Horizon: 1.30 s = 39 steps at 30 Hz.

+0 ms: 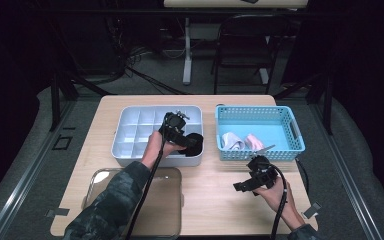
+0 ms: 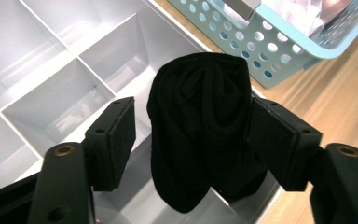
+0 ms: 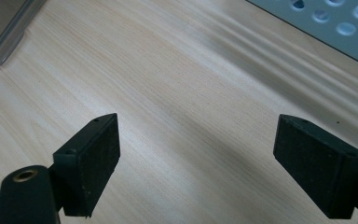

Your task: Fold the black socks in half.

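A rolled black sock (image 2: 200,135) hangs between the jaws of my left gripper (image 2: 191,126) over the front right compartment of the white divided tray (image 2: 74,60). There is a gap between the left pad (image 2: 116,140) and the sock, while the right pad sits against it. In the high view the left gripper (image 1: 187,141) is at the tray's (image 1: 130,112) near right corner with the black sock (image 1: 195,144) there. My right gripper (image 1: 243,185) is held low over the bare wooden table (image 3: 177,84) in front of the basket. The right gripper (image 3: 198,158) is open with nothing between its jaws.
A light blue perforated basket (image 1: 252,111) stands right of the tray and holds a white bundle (image 1: 232,141) and a pink one (image 1: 254,141). A clear lid (image 1: 135,205) lies at the front left under the left sleeve. A chair (image 1: 245,45) stands beyond the table.
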{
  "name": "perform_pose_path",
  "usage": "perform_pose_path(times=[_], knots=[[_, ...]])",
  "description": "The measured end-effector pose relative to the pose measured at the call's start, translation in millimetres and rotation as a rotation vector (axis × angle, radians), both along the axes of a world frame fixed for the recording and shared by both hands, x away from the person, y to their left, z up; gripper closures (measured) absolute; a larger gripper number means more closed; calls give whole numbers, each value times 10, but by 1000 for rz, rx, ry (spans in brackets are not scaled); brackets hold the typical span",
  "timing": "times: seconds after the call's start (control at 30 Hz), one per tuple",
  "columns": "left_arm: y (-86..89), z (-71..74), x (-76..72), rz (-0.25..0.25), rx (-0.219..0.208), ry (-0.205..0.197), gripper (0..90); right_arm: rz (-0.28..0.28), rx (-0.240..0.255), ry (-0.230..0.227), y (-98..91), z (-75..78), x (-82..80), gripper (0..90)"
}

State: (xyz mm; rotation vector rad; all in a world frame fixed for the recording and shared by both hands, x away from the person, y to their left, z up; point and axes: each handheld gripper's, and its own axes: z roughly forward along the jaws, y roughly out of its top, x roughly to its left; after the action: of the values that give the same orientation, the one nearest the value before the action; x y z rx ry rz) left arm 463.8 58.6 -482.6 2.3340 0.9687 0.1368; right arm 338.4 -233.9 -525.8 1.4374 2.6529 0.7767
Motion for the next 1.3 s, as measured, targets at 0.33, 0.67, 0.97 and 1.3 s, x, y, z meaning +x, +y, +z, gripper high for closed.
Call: perform_pose_path(times=[0.33, 0.67, 0.97, 1.3], knots=[[-171, -162, -29, -70, 87, 32, 623, 3, -11, 10, -4, -13, 1, 141], [-226, -253, -32, -123, 131, 79, 686, 8, -26, 12, 0, -19, 6, 141], [-261, -289, -10, -171, 171, 94, 688, 9, -23, 18, -3, 2, -4, 141], [-64, -57, -69, -111, 65, 55, 404, -8, 0, 9, -17, -13, 3, 141]])
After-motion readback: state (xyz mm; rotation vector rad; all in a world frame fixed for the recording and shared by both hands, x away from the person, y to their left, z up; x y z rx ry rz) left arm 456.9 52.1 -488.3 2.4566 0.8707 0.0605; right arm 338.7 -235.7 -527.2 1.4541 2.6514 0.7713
